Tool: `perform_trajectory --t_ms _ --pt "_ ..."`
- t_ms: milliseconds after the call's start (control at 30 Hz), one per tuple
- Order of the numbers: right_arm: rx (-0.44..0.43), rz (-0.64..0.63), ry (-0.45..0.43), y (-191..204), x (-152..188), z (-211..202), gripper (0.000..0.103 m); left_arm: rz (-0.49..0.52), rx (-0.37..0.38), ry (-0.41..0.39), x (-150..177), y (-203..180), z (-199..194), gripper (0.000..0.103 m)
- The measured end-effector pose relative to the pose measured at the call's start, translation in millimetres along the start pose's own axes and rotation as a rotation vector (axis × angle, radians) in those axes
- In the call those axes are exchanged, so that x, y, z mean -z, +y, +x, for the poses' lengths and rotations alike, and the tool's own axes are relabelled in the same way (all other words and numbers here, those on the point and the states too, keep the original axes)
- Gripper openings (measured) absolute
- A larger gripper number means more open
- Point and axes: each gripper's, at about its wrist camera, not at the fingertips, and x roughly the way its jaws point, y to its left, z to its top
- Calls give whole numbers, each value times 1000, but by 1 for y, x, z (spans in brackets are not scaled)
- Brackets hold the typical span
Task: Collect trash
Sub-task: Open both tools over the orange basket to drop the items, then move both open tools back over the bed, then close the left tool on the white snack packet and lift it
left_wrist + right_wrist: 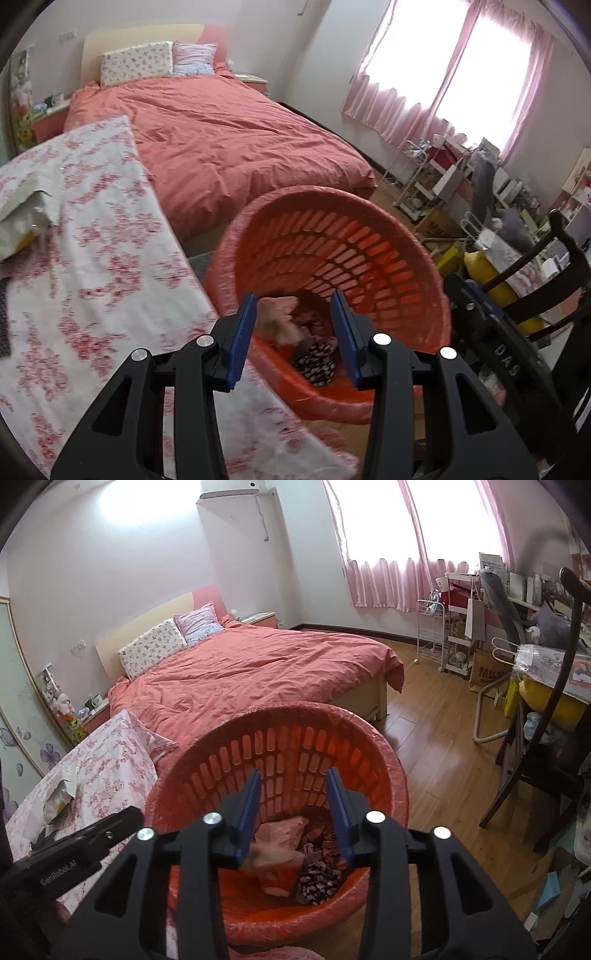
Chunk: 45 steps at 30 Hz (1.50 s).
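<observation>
Both hand-held grippers, left (293,325) and right (293,805), hang part-open, empty, over the orange bin (221,775); wrappers (317,877), seemingly, inside.

The basket (280,734) (trash (280,853) inside) stands between the table (110,760) and the chair (532,775), before the bed (258,672).

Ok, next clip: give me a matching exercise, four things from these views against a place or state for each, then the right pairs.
Things:
1. orange basket
2. crumpled pink bag
3. floral pillow
4. right claw

Places or states:
A. at the head of the bed, against the headboard
B. open, nothing between its pads, over the basket
C. lying inside the basket, beside a dark patterned wrapper
D. lined with a thin plastic bag, beside the floral-cloth table

Pairs: 1-D, 2-C, 3-A, 4-B
</observation>
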Motion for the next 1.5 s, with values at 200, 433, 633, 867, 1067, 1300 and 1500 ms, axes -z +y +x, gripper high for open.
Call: perform_trajectory --t_ms 200,433,633,867,1067,1300,1500 --pt "4 -28 2 10 3 -4 48 33 -113 -10 7 21 -17 44" --pt "-29 -79 14 38 11 -13 50 -15 -222 -20 19 66 -48 45" --pt "-79 -147 21 74 21 -23 50 -103 -334 -59 32 115 -88 45" --pt "-131 -218 45 115 37 -29 50 -244 -500 -118 46 183 -132 45" --pt "-160 -265 58 139 48 -33 50 -363 -509 -78 46 225 -130 45" --pt "-171 -305 63 155 53 -38 50 -400 -506 -38 47 233 -116 47" --pt "-187 -333 72 172 61 -39 50 -405 -454 -44 60 237 -121 24"
